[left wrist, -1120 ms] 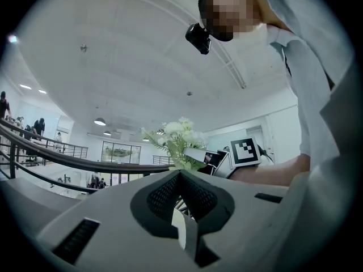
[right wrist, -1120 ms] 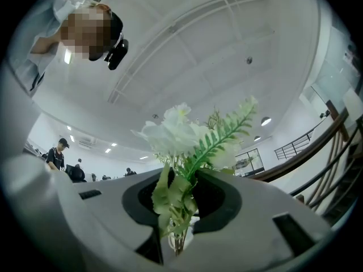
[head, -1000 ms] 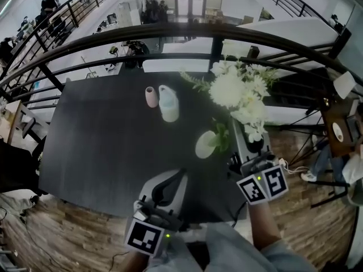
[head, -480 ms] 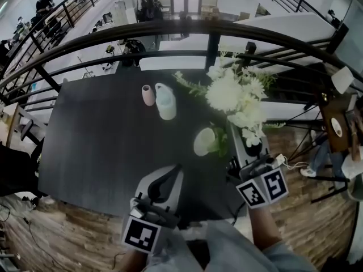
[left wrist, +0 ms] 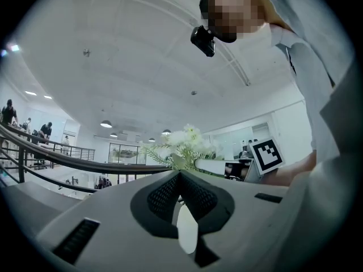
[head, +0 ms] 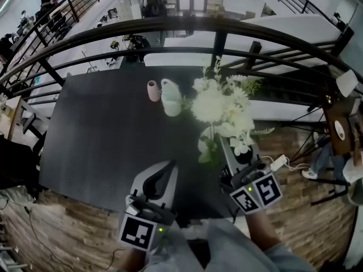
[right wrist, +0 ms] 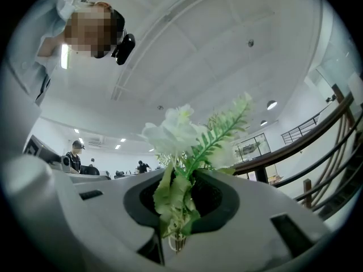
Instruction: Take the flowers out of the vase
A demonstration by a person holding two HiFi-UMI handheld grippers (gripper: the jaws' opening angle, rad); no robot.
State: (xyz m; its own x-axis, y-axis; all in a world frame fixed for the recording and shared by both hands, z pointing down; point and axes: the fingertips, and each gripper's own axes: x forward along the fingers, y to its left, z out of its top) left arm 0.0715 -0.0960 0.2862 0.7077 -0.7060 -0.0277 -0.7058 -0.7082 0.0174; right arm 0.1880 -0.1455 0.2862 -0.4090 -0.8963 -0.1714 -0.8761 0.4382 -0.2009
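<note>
A bunch of white flowers with green fern leaves (head: 218,103) stands over the right of the black table (head: 102,135). My right gripper (head: 223,147) is shut on its stems; its jaws have just been closing on them. In the right gripper view the leaves and blooms (right wrist: 181,132) rise from between the jaws. A round white vase (head: 202,145) sits just left of that gripper, half hidden behind the leaves. Whether the stems are inside it I cannot tell. My left gripper (head: 172,166) is shut and holds nothing, near the table's front edge.
A small pink vase (head: 152,90) and a pale jug-shaped vase (head: 171,98) stand at the back of the table. A dark metal railing (head: 187,30) curves behind the table. A wooden floor shows below the front edge.
My right gripper has carried the bunch left and nearer, so the leaves now overlap the white vase. The left gripper has shifted slightly.
</note>
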